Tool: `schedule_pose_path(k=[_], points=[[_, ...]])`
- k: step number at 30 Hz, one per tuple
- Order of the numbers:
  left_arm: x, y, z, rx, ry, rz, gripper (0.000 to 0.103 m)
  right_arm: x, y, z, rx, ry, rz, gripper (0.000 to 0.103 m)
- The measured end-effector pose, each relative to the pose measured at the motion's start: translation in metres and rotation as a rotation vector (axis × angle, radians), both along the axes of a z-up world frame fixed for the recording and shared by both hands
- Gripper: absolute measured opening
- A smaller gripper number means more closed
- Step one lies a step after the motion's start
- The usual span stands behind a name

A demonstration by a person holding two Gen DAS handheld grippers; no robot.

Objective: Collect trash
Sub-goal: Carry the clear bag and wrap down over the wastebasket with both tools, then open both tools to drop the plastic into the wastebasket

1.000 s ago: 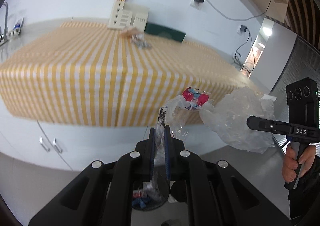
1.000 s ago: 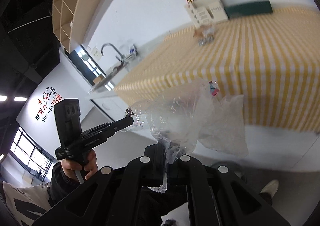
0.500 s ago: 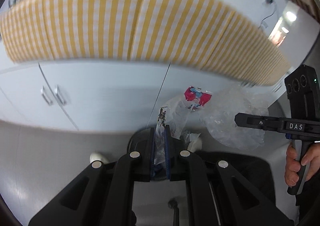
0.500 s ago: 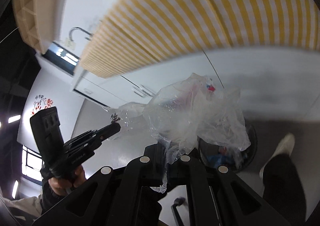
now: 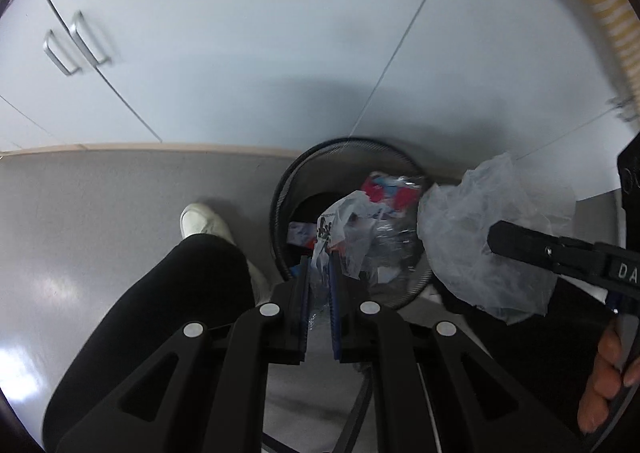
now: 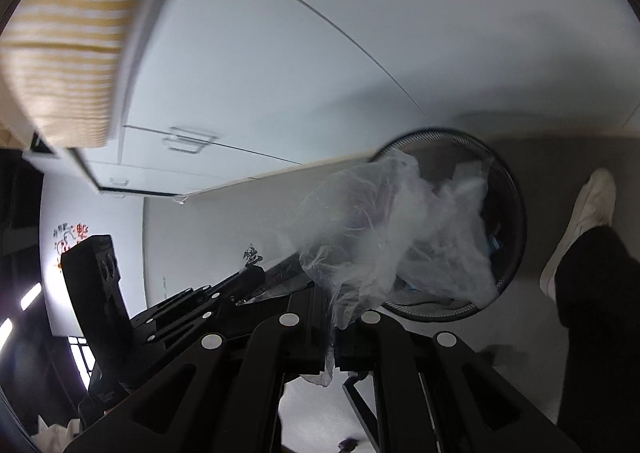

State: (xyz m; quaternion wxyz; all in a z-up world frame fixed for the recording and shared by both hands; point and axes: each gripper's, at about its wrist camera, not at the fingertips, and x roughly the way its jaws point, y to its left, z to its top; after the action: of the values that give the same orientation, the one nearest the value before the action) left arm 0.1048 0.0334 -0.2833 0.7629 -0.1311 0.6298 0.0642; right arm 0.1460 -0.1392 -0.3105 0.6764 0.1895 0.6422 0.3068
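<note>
Left wrist view looks down on a black mesh bin (image 5: 280, 189) against white cabinets (image 5: 240, 33). Above the bin, the left gripper (image 5: 319, 273) pinches a printed clear wrapper (image 5: 340, 225) in nearly closed fingers. Right of the bin, the right gripper (image 6: 329, 311) clamps a crumpled clear bag (image 6: 384, 229) over the rim.

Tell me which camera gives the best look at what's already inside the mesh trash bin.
The left wrist view. It looks down into the mesh trash bin, showing the red and blue wrapper and other scraps inside. In the right wrist view the crumpled clear plastic bag covers most of the bin's opening, so only its rim and little of the contents show.
</note>
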Motion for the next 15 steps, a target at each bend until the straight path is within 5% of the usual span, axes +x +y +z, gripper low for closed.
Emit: schedule_pose_path(k=[6,15], points=[[0.014,0.001,-0.042,0.033,0.075,0.011,0.009,0.015,0.001,-0.055,0.015,0.115,-0.052,0.009],[0.031,-0.005,-0.092,0.038,0.175,-0.018,0.010,0.026,0.001,-0.110,-0.124,0.192,-0.039,0.023]])
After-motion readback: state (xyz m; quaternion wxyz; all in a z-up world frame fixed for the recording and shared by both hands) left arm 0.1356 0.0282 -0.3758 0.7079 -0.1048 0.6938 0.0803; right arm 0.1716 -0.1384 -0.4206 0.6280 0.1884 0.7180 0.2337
